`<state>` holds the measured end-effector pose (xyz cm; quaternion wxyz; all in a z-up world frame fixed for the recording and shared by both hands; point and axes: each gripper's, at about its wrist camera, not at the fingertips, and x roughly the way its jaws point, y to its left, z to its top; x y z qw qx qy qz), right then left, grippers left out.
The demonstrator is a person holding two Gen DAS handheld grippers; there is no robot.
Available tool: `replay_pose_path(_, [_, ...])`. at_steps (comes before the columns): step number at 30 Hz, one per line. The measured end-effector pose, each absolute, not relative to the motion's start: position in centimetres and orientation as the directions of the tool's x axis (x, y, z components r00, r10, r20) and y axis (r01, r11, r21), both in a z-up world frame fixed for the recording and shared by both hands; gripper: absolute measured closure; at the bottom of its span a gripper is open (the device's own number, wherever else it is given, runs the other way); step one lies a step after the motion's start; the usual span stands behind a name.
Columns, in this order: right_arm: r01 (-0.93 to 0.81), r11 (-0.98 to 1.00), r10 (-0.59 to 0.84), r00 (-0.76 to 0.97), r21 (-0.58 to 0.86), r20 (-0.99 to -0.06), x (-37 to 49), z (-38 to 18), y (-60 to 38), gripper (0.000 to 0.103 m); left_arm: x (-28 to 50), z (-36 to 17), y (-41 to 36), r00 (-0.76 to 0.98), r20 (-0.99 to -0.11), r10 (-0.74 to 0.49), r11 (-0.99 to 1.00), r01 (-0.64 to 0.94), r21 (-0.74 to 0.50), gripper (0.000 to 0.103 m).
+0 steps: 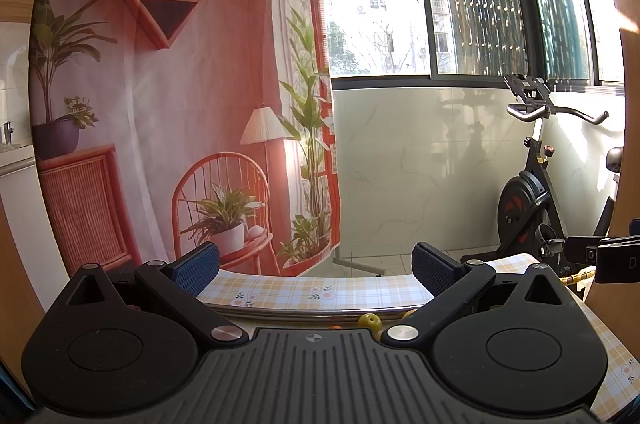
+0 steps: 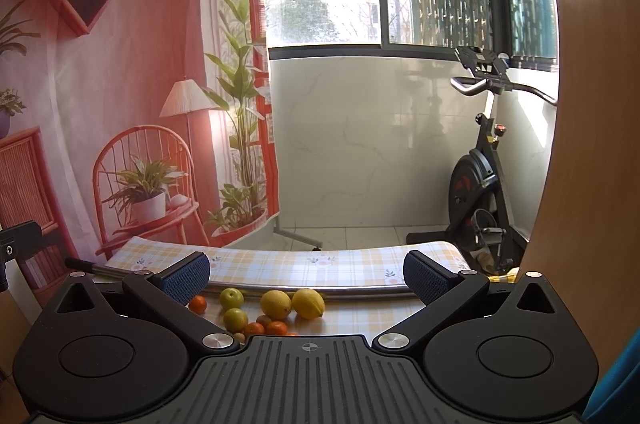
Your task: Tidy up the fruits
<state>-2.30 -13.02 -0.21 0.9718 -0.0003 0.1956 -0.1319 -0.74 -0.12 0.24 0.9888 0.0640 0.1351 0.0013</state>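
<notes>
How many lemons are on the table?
2: one lemon and a second lemon lie touching, side by side, just before the metal rim. Others may hide behind the tongs.

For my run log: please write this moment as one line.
left claw: open, empty | right claw: open, empty | lemons, green fruits, oranges: loose on table

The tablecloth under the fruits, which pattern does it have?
The tablecloth has a yellow-and-white check with small flower prints, clearest in the right wrist view.
</notes>
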Motion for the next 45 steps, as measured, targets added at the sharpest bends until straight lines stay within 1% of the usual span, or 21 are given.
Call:
replay_pose_path(21, [0.259, 0.965, -0.255, 0.888, -0.043, -0.384, -2.1, -0.5, -13.1, 0.0, -0.4, 0.4, 0.1, 0.964, -0.261, 0.039, 0.992, -0.005, 0.128, 0.0])
replay_pose_path(29, [0.241, 0.97, -0.215, 0.891, 0.016, -0.401, -1.0, -1.1, -15.0, 0.0, 3.1, -1.2, 2.5, 0.951, -0.309, 0.008, 0.999, 0.008, 0.052, 0.0])
replay_pose_path(37, [0.219, 0.973, -0.171, 0.891, 0.067, -0.421, 3.1, -5.0, -18.1, 0.0, 8.9, -4.2, 4.8, 0.917, -0.39, 0.087, 0.993, -0.049, 0.106, 0.001])
replay_pose_path(39, [0.208, 0.976, -0.16, 0.89, 0.069, -0.427, 4.2, -6.0, -18.6, 0.0, 10.3, -4.8, 5.3, 0.909, -0.404, 0.099, 0.992, -0.058, 0.114, 0.001])
replay_pose_path(41, [0.193, 0.979, -0.149, 0.89, 0.06, -0.431, 5.2, -7.1, -18.9, 0.0, 11.2, -5.4, 5.8, 0.903, -0.422, 0.081, 0.994, -0.045, 0.095, 0.002])
replay_pose_path(45, [0.195, 0.981, -0.181, 0.885, -0.011, -0.429, 7.2, -8.7, -18.7, 0.0, 12.8, -6.8, 6.7, 0.902, -0.427, 0.059, 0.998, -0.045, 0.043, 0.002])
